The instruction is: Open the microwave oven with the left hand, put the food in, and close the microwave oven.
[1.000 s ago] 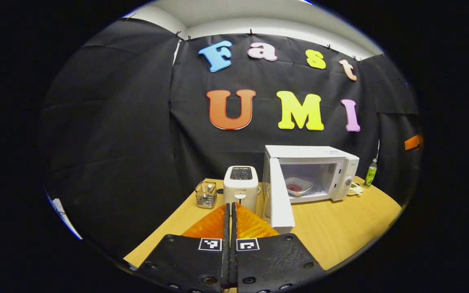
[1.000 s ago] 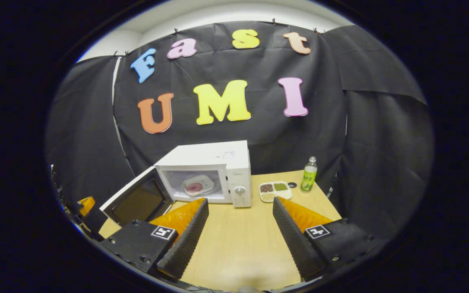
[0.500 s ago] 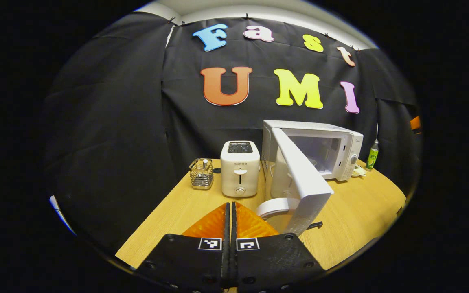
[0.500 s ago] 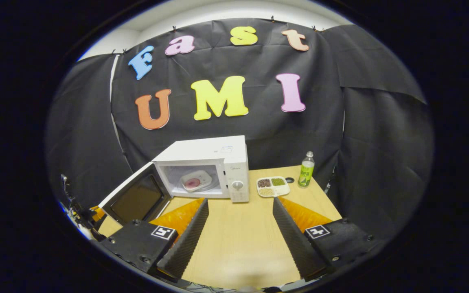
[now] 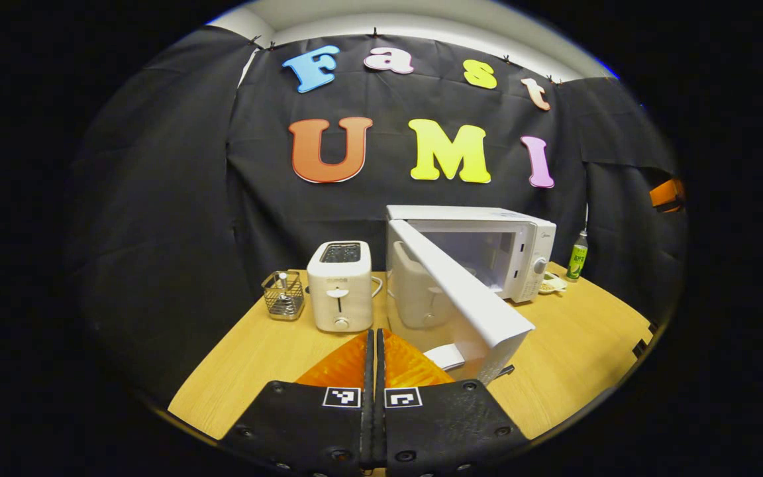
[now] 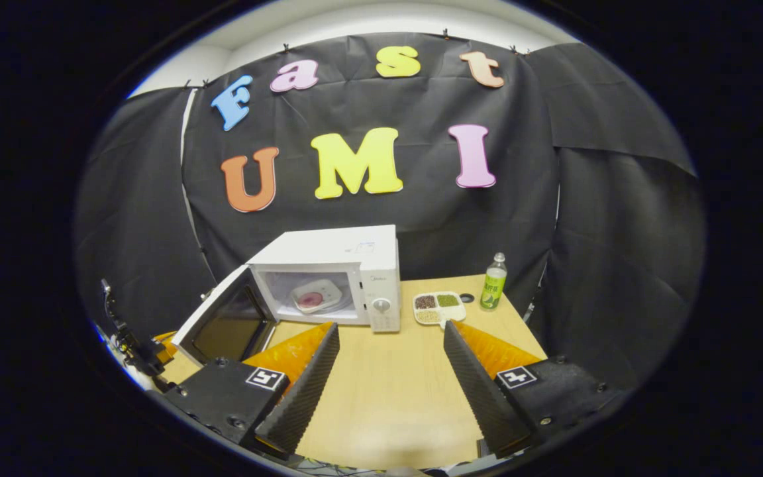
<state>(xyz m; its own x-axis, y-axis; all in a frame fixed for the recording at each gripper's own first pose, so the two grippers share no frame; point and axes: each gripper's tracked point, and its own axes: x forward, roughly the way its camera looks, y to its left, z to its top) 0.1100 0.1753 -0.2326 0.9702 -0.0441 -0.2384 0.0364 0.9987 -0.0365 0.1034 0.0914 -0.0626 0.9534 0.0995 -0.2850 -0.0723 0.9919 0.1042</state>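
With the food plate (image 6: 316, 296) already inside the microwave (image 6: 342, 265), its door (image 5: 461, 305) half-open beside the pinched-together, empty left gripper (image 5: 375, 344), a light, rigid hinged panel, best pushed at its free edge; right gripper (image 6: 388, 338) spread wide, empty.

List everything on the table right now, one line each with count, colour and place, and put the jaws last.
microwave oven: one, white, back middle of the table, door swung open
plate of food: one, white with a pink patch, inside the oven
toaster: one, white, left of the oven
wire basket: one, metal, left of the toaster
divided tray: one, white with brown, green and tan fillings, right of the oven
bottle: one, green, right of the tray
table: one, light wood
left gripper: one, jaws shut on nothing, before the door
right gripper: one, jaws open, over bare table
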